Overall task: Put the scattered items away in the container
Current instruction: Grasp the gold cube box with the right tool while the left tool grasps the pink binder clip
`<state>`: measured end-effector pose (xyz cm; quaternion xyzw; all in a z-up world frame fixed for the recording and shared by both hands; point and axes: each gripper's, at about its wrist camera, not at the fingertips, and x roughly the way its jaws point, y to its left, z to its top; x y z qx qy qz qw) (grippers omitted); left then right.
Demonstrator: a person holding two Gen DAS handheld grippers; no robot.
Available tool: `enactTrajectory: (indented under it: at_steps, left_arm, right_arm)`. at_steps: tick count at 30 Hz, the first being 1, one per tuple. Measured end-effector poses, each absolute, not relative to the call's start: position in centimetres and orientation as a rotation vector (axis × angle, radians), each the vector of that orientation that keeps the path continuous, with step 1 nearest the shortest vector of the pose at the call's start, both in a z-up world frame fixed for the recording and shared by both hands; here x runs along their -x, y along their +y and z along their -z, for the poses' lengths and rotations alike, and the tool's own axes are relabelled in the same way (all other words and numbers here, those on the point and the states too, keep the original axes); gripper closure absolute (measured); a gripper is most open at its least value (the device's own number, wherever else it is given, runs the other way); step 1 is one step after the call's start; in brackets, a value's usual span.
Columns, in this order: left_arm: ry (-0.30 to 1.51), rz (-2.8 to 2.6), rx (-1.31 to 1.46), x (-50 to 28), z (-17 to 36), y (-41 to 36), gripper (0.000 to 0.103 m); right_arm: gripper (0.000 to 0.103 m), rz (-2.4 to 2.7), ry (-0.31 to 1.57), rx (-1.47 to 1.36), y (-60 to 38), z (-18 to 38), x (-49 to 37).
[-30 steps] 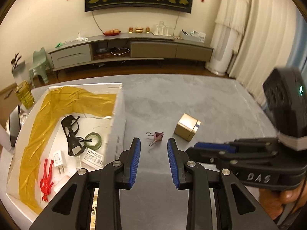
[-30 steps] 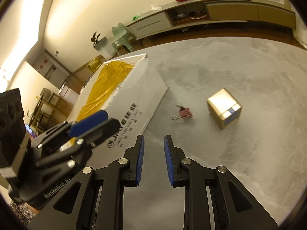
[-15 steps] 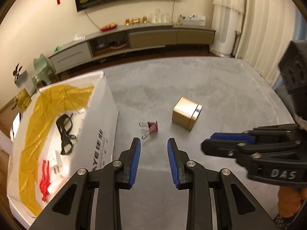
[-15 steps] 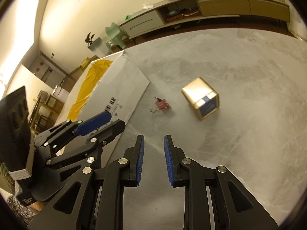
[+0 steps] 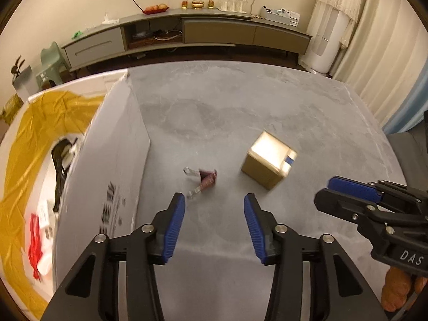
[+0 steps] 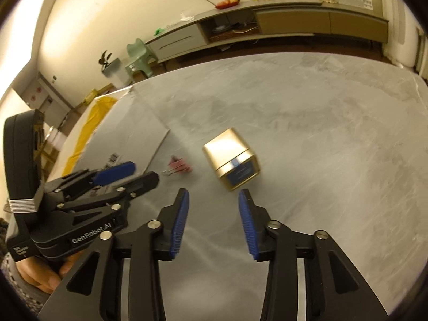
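Both grippers hang spread and empty over the grey stone-look tabletop: left gripper, right gripper. Several items already lie in the white cardboard box lined with yellow plastic, among them black glasses and something red. Two remain out: a small pink binder clip just beside the box, and a gold cube-shaped box near it.

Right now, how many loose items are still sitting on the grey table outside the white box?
2. A small pink binder clip lies near the white cardboard box's side wall; a gold cube-shaped box sits to its right. The box wall might hide others.
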<state>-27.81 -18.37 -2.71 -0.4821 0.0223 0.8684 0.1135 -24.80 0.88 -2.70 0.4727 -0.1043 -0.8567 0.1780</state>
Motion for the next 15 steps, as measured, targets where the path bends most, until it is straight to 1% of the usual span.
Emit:
enactTrajectory:
  at_steps: [3,7,15]
  left_arm:
    - [0.084,-2.550,1.420,28.7,3.1,-18.2,0.055]
    - [0.021,-2.539,1.460,30.3,3.9,-18.8,0.055]
    - [-0.027,-2.458,1.518,32.0,6.3,-18.4,0.055]
  right_arm:
    - [0.053,2.441,-0.201,-1.315,0.6,2.7,26.0]
    - [0.048,2.427,-0.101,-1.259,0.0,2.6,27.4]
    - [0.046,2.391,0.095,-1.249,-1.9,4.4,28.4]
